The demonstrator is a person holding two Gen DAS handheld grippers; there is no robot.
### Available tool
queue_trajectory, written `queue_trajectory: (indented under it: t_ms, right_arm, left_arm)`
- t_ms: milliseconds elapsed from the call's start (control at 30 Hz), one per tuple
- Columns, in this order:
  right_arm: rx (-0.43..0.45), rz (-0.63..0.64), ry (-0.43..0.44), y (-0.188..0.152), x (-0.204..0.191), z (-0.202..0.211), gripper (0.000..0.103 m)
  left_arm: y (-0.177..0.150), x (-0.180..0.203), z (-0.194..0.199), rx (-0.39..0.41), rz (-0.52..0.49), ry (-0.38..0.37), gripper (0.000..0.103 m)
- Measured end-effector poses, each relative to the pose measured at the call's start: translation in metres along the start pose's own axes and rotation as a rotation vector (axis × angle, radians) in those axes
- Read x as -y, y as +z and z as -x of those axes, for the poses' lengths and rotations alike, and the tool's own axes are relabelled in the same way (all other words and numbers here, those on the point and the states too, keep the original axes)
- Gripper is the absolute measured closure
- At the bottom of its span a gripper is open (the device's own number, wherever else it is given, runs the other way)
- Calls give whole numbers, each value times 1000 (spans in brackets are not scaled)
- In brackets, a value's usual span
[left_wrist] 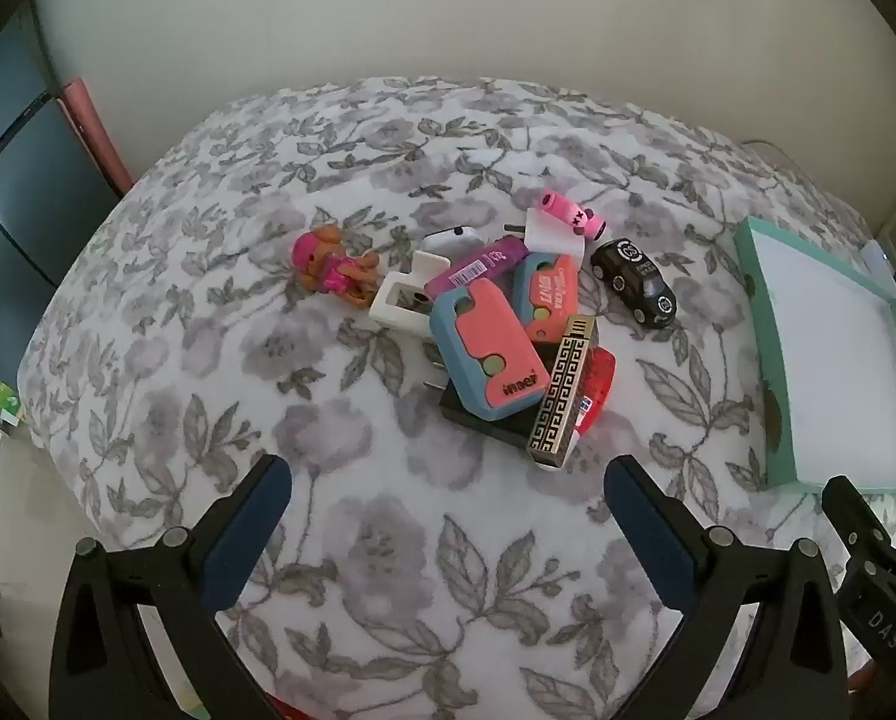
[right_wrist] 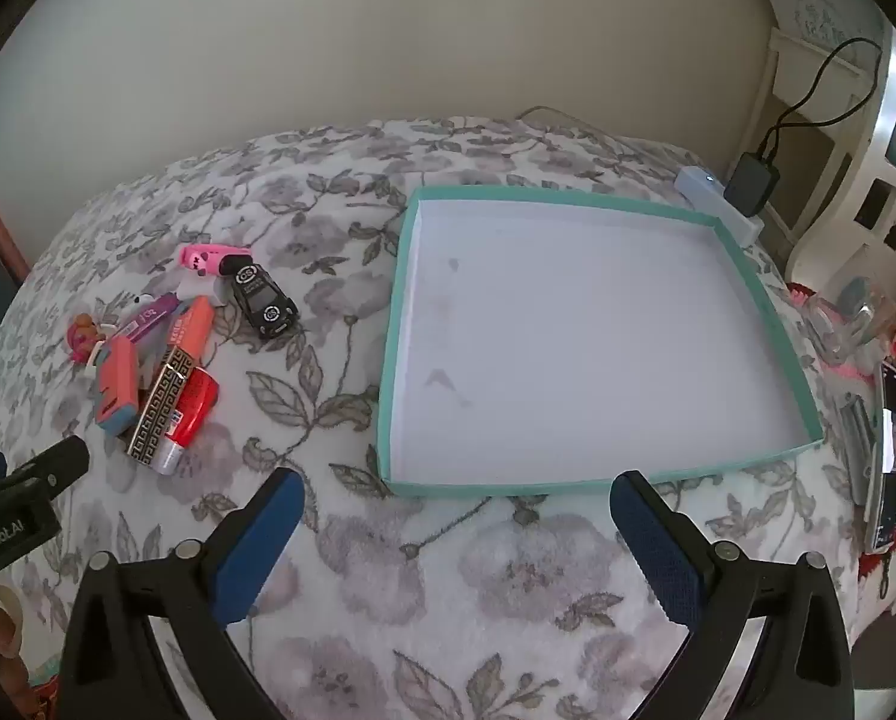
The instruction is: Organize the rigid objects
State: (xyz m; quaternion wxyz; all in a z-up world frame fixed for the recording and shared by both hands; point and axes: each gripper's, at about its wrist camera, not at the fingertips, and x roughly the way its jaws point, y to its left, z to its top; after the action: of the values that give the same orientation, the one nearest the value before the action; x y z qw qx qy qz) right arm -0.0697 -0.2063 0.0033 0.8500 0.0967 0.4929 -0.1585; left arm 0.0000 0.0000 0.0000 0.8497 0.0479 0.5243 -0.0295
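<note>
Roughly a dozen small rigid items lie heaped on a floral blanket [left_wrist: 147, 420], ahead of the left gripper [left_wrist: 448, 498] and slightly to its right.

Heap, nearest first:
- gold-and-black patterned box [left_wrist: 562, 396], tilted, leaning on a red case [left_wrist: 598, 390];
- coral-and-blue case [left_wrist: 490, 354], on top of a black slab [left_wrist: 478, 426];
- second coral-and-blue case [left_wrist: 550, 294], just behind;
- purple tube [left_wrist: 478, 267];
- white block [left_wrist: 399, 300] with an opening.

Outliers:
- doll [left_wrist: 333, 267] in pink, just left of the heap;
- black car [left_wrist: 634, 282], to the heap's right, apart from it;
- pink cylinder toy [left_wrist: 571, 213], beyond the car.

Tray [right_wrist: 568, 486]: teal rim, white floor, nothing in it. It sits directly ahead of the right gripper [right_wrist: 454, 501], its near edge just past the fingertips; the heap is well to that gripper's left.

Left gripper: jaws wide apart, holding nothing, blanket below.
Right gripper: jaws wide apart, holding nothing, blanket below.

Surroundings: plain wall [right_wrist: 387, 30] beyond the blanket; white furniture [right_wrist: 868, 150] and a black charger [right_wrist: 751, 183] to the far right.
</note>
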Motion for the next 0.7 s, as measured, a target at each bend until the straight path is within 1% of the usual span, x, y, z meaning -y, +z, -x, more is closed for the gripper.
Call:
queue_trajectory:
  t_ms: [167, 200, 233, 700]
  right_arm:
    - [-8, 7, -2, 2, 2, -1, 0]
    - [-8, 8, -3, 2, 2, -1, 0]
    - [-7, 10, -5, 1, -1, 1, 0]
    - [-22, 15, 8, -1, 0, 1, 0]
  left_arm:
    - [3, -6, -4, -4, -11, 8, 0]
    - [2, -1, 1, 20, -21, 40, 0]
    - [-1, 1, 4, 35, -22, 54, 0]
    - [-1, 3, 4, 28, -17, 74, 0]
